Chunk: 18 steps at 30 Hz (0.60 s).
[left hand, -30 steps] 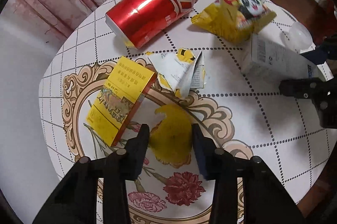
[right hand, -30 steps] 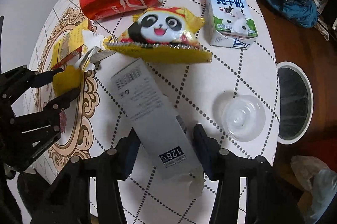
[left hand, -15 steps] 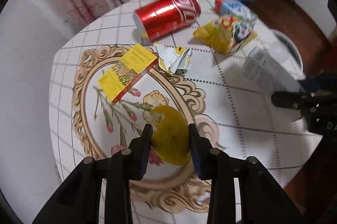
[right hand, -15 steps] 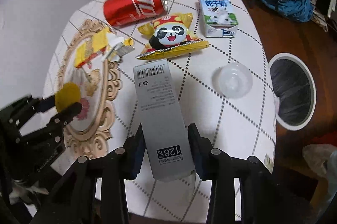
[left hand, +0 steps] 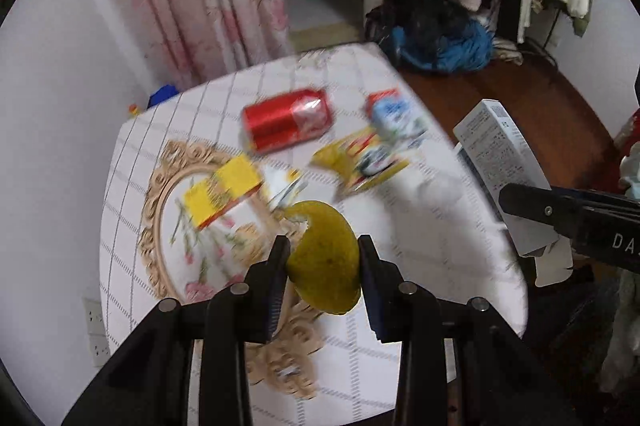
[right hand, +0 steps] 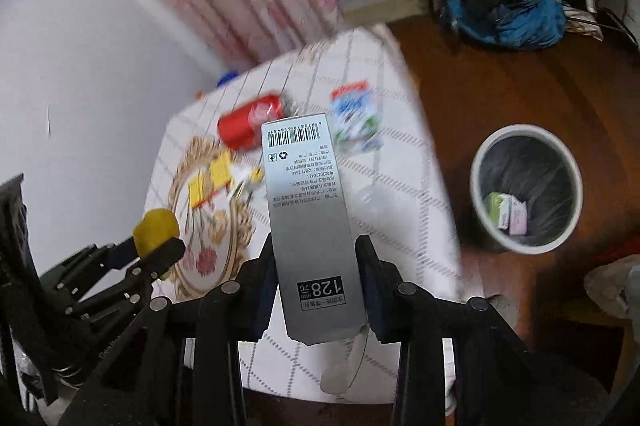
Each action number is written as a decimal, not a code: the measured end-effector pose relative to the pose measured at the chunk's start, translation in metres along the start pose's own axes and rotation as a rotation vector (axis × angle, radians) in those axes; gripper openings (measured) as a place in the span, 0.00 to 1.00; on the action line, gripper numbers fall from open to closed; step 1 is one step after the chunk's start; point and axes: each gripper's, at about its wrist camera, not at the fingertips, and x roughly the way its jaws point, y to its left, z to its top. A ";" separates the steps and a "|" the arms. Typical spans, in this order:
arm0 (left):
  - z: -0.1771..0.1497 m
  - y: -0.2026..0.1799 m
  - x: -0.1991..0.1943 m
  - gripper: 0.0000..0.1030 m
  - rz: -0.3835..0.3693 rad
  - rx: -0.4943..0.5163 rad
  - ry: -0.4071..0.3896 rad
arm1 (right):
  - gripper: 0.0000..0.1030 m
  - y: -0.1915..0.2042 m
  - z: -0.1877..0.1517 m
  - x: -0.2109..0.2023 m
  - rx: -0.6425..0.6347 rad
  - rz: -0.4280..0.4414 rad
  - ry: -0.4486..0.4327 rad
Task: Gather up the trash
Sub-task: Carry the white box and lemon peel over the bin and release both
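Lifted since a second ago: both held items, then lying on the bench, now well above it; bench farther off and blurred in both views.

Left gripper (left hand: 323, 262): fingers pinching yellow peel (left hand: 326, 258), lower centre of left view; thin curved scrap, held by its sides only. Risk: slipping or folding out of the pinch during a swing, dropping back on the bench or onto the floor.

Right gripper (right hand: 318, 280): fingers pressed against the sides of grey box (right hand: 310, 218), held near its lower end, long end projecting forward, an open flap hanging below. Risk: empty card walls crushing or the box pivoting in the grip; projecting end striking the bin rim.

Trash bin (right hand: 526, 188): right of right view, on the floor beside the bench (right hand: 404, 242), dark liner, a few small cartons inside. Risk: release short of the rim, item landing on the floor.

Remaining on the bench: red can (left hand: 288, 118), milk carton (left hand: 394, 118), snack bag (left hand: 362, 162), yellow packet (left hand: 222, 194), torn paper (left hand: 286, 186). Risk: two grippers converging on one opening and knocking together.
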 end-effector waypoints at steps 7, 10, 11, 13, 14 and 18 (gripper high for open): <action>0.059 -0.078 0.003 0.30 -0.087 0.061 -0.046 | 0.38 -0.087 0.031 -0.048 0.104 -0.061 -0.097; 0.086 -0.122 0.020 0.30 -0.130 0.097 -0.043 | 0.38 -0.135 0.041 -0.056 0.157 -0.116 -0.111; 0.092 -0.132 0.025 0.30 -0.141 0.103 -0.041 | 0.38 -0.149 0.043 -0.056 0.172 -0.131 -0.110; 0.108 -0.161 0.043 0.30 -0.171 0.124 -0.029 | 0.38 -0.184 0.047 -0.053 0.214 -0.169 -0.101; 0.113 -0.171 0.050 0.30 -0.179 0.130 -0.022 | 0.38 -0.197 0.049 -0.050 0.227 -0.184 -0.096; 0.132 -0.213 0.097 0.30 -0.224 0.150 0.040 | 0.38 -0.258 0.057 -0.026 0.300 -0.228 -0.051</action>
